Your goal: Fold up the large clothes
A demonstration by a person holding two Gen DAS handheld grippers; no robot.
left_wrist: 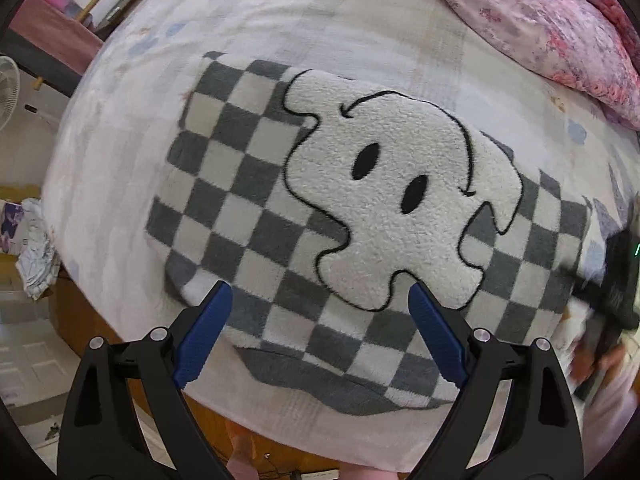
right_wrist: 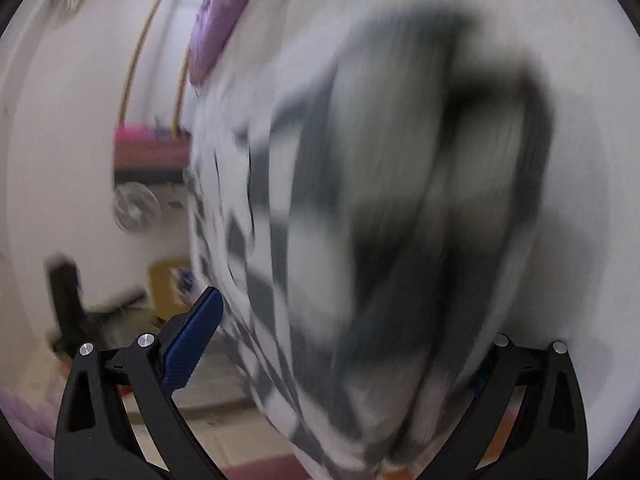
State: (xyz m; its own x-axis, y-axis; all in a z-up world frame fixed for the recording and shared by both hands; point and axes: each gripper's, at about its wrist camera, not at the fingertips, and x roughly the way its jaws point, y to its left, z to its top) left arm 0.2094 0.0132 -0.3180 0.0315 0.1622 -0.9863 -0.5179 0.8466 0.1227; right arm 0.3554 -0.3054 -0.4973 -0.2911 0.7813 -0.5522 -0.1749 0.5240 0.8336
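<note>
My fleece garment is grey-and-white checked, with a white ghost patch outlined in black (two black oval eyes). My gripper fingers carry blue pads on black arms. The quilt is pink floral.

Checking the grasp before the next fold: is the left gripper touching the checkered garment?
Cannot tell: in the left wrist view the open left gripper overlaps the checkered garment, with no contact or gap visible.

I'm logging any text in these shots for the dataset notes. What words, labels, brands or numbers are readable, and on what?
None can be read.
The checkered garment bears only a white ghost patch, no lettering.
A green glowing mark at the left wrist view's right edge is cut off, unreadable.
The right wrist view is too motion-blurred for any text.
</note>
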